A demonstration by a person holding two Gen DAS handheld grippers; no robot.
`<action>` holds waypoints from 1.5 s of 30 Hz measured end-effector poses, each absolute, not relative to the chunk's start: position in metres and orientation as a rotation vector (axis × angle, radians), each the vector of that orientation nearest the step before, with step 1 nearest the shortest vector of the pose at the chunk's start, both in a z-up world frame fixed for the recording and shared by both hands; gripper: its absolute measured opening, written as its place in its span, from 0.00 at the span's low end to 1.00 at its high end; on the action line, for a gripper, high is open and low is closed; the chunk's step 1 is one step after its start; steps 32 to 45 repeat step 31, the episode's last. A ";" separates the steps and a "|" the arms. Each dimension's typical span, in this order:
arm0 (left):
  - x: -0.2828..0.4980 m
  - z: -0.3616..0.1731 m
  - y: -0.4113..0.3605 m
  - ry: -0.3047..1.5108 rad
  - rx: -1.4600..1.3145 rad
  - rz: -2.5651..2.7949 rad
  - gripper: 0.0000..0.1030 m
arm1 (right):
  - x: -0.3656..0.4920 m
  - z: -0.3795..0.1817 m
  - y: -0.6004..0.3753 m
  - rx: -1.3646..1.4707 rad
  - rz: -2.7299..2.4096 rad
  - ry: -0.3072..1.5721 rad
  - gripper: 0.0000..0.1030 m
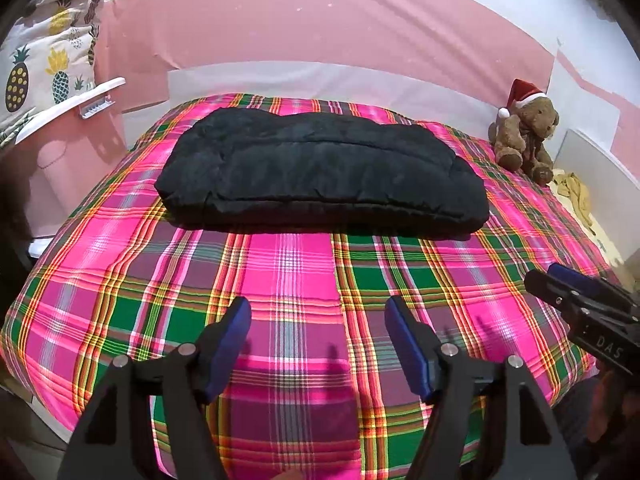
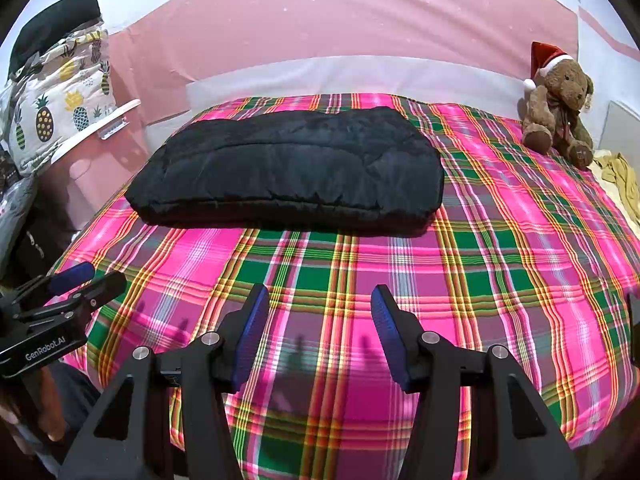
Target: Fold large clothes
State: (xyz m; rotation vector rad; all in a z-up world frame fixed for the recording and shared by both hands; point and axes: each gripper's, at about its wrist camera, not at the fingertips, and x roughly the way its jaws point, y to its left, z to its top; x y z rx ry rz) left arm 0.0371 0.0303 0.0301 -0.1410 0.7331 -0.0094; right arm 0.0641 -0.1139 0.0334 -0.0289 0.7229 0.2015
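Left gripper [image 1: 318,308]: jaws wide, nothing between them, hovering over the plaid bedcover [image 1: 292,280]. Black padded garment [image 1: 320,176] lies folded mid-bed, well ahead of both tools. Right gripper [image 2: 320,298]: jaws apart, empty. Teddy bear [image 2: 560,108] sits at far right corner.

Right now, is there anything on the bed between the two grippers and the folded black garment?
Nothing visible: only bare plaid bedspread lies between the open left gripper, the open right gripper and the black garment.
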 end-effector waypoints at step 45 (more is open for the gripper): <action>0.039 0.024 0.027 0.734 -0.129 0.013 0.69 | 0.064 0.026 -0.115 -0.033 0.201 0.729 0.52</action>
